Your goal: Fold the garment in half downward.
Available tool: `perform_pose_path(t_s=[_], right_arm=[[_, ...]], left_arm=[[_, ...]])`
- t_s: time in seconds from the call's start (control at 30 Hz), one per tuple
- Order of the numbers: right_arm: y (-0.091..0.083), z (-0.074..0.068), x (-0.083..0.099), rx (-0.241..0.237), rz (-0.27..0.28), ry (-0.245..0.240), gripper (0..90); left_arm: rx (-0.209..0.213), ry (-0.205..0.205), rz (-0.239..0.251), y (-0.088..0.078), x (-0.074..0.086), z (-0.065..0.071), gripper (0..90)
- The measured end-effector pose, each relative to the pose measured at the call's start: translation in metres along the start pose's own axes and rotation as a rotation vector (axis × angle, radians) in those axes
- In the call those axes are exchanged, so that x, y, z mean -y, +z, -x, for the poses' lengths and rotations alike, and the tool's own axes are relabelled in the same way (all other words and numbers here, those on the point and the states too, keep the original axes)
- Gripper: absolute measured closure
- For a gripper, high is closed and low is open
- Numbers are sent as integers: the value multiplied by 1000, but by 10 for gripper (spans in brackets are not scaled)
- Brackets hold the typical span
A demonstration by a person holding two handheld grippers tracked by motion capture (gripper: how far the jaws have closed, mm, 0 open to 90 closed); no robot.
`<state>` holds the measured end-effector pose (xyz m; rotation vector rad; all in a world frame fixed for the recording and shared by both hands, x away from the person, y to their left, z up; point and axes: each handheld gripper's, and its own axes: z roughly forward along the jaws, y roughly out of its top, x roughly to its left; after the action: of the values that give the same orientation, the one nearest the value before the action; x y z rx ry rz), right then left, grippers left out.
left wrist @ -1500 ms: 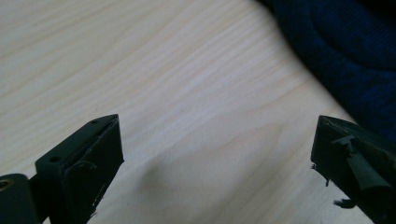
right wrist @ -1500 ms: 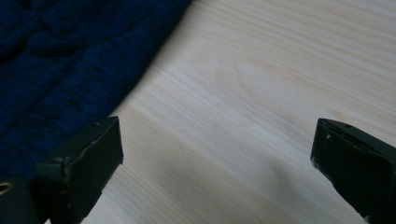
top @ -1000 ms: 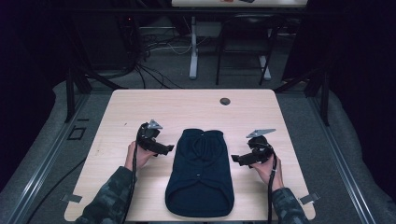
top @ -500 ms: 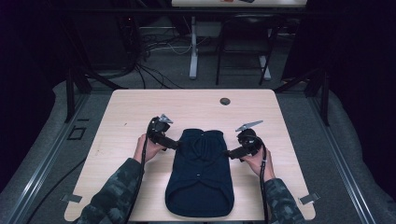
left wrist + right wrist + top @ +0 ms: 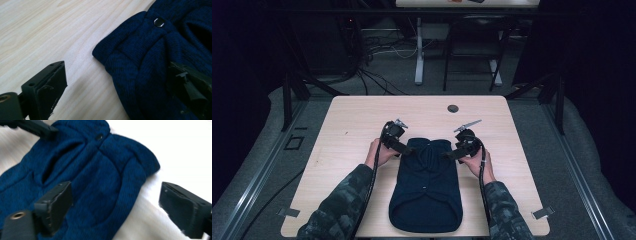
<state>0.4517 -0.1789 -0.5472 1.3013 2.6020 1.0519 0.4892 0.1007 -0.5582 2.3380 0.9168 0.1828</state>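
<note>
1. Garment (image 5: 427,192) lies on table (image 5: 347,125), centre-near, running near to far.
2. Left gripper (image 5: 406,148) at its far-left corner; right gripper (image 5: 448,155) at far-right corner.
3. Small round disc (image 5: 453,108) on table, far of garment, well apart.

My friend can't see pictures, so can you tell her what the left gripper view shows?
A dark blue knitted garment with a small metal snap button lies on a pale wooden table. The left gripper straddles its folded edge, jaws open, one over bare wood and one over the cloth, not yet pinching it.
</note>
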Motion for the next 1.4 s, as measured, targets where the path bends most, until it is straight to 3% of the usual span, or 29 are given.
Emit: perform_pose_path(t_s=[0.1,0.27,0.37,0.57,0.77,1.07,1.23,1.27,1.3,1.4], right_arm=[[7,1,-7,5,-42,-12,135],[21,1,-11,45,-63,25,229],[25,3,-13,63,-101,21,258],[26,2,-12,85,-86,35,325],[28,-7,-9,144,-74,-37,457],[27,-6,-8,121,-56,-9,602],[27,-7,-8,122,-63,-17,639],[29,-8,-7,127,-40,0,645],[27,-8,-8,128,-69,-21,648],[28,-9,-8,136,-59,-18,655]], left_arm=[[2,6,-29,5,-2,2,83],[7,19,-51,12,-4,3,144],[-4,18,-54,15,-5,4,155],[-7,30,-63,14,-6,6,207],[-10,45,-56,12,-6,10,311],[0,57,-52,10,-5,12,468],[26,59,-42,8,-3,12,578],[34,57,-40,8,-2,12,602],[38,57,-38,8,-2,12,624],[42,60,-33,8,-2,13,659]])
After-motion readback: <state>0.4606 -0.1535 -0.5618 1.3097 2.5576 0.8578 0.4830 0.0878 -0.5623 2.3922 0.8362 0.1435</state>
